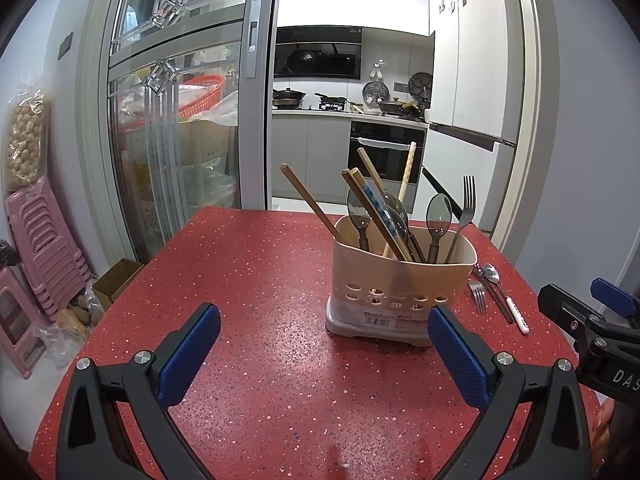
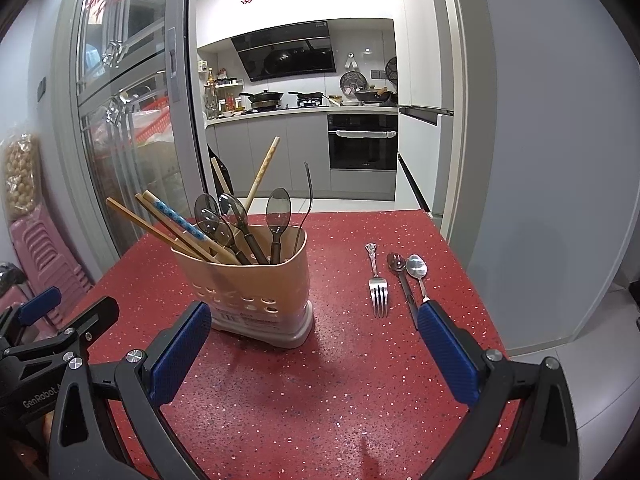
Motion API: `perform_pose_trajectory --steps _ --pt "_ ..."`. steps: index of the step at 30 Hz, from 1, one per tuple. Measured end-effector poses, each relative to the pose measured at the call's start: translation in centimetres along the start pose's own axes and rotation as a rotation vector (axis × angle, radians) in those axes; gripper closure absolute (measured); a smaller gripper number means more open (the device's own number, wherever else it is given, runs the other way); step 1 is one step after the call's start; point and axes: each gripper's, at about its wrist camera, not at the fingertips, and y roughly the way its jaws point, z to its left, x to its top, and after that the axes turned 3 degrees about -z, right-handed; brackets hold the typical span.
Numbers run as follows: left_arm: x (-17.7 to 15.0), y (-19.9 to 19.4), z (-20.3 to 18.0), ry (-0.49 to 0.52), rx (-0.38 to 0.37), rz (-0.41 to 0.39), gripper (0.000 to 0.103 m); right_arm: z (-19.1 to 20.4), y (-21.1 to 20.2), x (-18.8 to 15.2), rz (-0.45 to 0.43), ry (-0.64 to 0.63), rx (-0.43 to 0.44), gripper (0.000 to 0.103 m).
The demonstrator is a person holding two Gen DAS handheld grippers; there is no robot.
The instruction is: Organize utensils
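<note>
On the red speckled desk (image 2: 328, 380), the left gripper (image 1: 324, 356) hangs released, jaws spread wide and holding nothing. Ahead of it and slightly to its right stands the beige utensil holder (image 2: 256, 292), upright (packed with chopsticks, spoons and a fork). The right gripper (image 2: 316, 354) is likewise spread and empty, the holder ahead on its left side. Further right, flat on the desk, lie a fork (image 2: 378, 288), a dark spoon (image 2: 402, 276) and a silver spoon (image 2: 417, 270), side by side, just beyond the right finger (image 2: 448, 352).
</note>
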Motion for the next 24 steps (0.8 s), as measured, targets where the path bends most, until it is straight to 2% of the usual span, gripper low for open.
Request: perform_pose_trajectory --steps 24 --pt "-0.05 -0.16 -0.15 0.004 0.003 0.004 0.0 -0.09 -0.12 0.0 -0.001 0.005 0.001 0.0"
